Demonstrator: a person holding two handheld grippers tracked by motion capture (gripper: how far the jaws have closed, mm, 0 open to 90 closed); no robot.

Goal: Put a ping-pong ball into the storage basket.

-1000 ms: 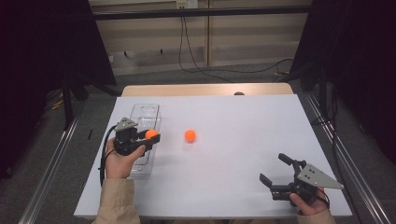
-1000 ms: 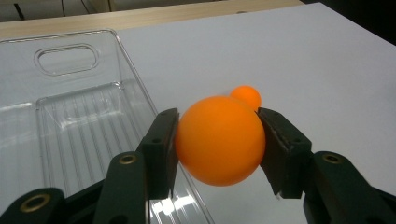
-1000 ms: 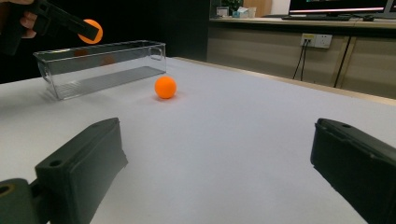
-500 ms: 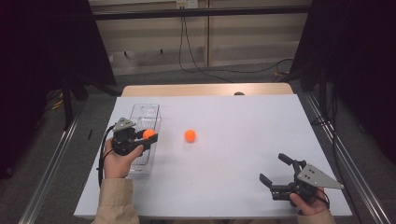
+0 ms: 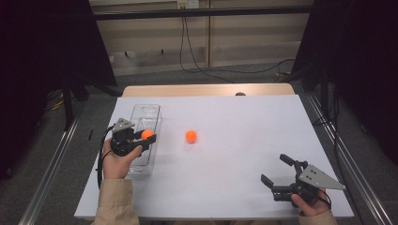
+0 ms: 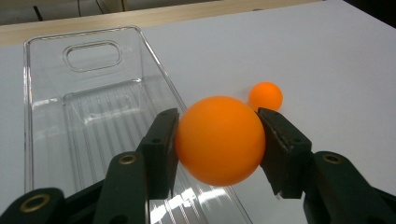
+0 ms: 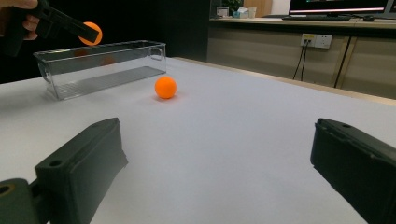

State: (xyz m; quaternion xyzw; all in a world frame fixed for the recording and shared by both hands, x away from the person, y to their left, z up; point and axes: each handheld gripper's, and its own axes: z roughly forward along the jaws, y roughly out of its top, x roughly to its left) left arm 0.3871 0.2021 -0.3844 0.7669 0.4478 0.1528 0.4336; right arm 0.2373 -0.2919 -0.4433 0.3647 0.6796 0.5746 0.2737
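Observation:
My left gripper (image 5: 147,137) (image 6: 218,140) is shut on an orange ball (image 5: 147,134) (image 6: 219,140), held just above the right wall of a clear plastic bin (image 5: 143,140) (image 6: 84,116). From the right gripper view that held ball (image 7: 90,33) hangs over the bin (image 7: 100,67). A second orange ball (image 5: 191,136) (image 6: 265,95) (image 7: 166,87) rests on the white table, to the right of the bin. My right gripper (image 5: 277,169) (image 7: 219,177) stands open near the table's front right, with nothing between its jaws.
The white table (image 5: 244,131) spreads wide between the loose ball and my right gripper. A wooden strip (image 5: 206,90) runs along its far edge. Cables (image 5: 197,56) trail on the floor beyond it. Dark panels stand at both sides.

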